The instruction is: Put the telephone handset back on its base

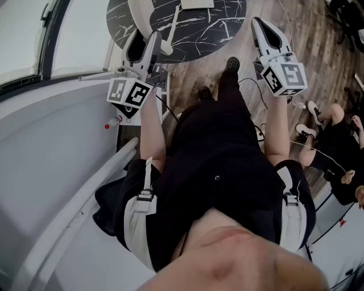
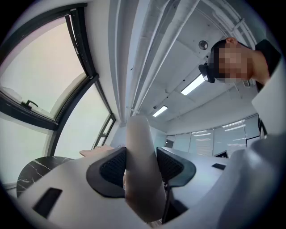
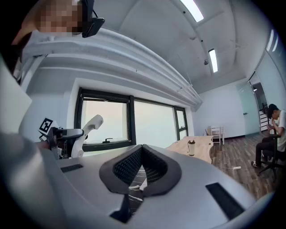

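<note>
- In the head view, the left tool is seen clamped on the pale telephone handset. The handset is held over the near left edge of the round, black marbled surface.
- The right tool is held just off the near right edge of that surface, above the wooden floor. Its jaws are pressed together with nothing in them.
- A seated person is seen at the right side of the floor, well apart from the surface.
- In the left gripper view, the handset is pinched upright between the two dark ribbed pads. Both pads are pressed against its sides, and its rounded end is raised above the jaws.
- A large window is seen to the left behind it, with ceiling lights overhead. A strip of the marbled surface is visible at the lower left.
- In the right gripper view, the pads are seen meeting at their tips with nothing gripped between them. A little of the marbled surface is glimpsed through the gap beneath.
- The left tool with the handset is visible at the left, in front of the window.
- Farther right, a bottle is stood on a light wooden table.
</note>
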A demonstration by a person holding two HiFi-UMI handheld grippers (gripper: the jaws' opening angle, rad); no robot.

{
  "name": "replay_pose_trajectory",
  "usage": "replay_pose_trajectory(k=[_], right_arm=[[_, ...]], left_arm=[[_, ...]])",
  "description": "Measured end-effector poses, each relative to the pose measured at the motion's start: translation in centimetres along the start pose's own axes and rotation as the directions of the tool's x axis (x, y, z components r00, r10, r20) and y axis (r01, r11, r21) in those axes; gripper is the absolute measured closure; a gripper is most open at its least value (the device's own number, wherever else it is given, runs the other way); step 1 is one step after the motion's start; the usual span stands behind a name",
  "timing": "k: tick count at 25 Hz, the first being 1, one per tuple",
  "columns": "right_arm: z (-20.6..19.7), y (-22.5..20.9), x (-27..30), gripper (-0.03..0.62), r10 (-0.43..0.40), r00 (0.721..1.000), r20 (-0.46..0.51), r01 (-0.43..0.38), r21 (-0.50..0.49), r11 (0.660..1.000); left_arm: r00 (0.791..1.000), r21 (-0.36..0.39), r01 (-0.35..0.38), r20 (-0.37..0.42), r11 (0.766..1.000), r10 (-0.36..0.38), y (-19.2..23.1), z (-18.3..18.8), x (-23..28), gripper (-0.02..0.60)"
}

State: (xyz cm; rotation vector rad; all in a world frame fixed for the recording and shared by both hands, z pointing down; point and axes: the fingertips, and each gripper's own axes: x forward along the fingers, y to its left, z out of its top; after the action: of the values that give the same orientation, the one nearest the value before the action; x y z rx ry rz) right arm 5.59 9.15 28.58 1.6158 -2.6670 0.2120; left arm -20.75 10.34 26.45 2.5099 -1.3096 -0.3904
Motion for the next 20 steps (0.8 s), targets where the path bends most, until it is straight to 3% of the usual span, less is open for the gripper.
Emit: replay_pose_trajectory(k=[10,20], right_arm=[[-0.8,-0.4,0.6,0.563,0.016,1.0,-0.01,-0.016,0.018,1.0],[-1.5,-3.6,4.3,0.563,0.085,0.996,-0.041,-0.084,0.036,0.996]], left_arm=[[1.0,-0.019,-0.004,-0.018,1.0,0.004,0.3,-0.8,0.6,0.357],[0.998,-0.07,-0.051,-0.034,0.996,0.049,1.4,-2.4,4.9,0.357]])
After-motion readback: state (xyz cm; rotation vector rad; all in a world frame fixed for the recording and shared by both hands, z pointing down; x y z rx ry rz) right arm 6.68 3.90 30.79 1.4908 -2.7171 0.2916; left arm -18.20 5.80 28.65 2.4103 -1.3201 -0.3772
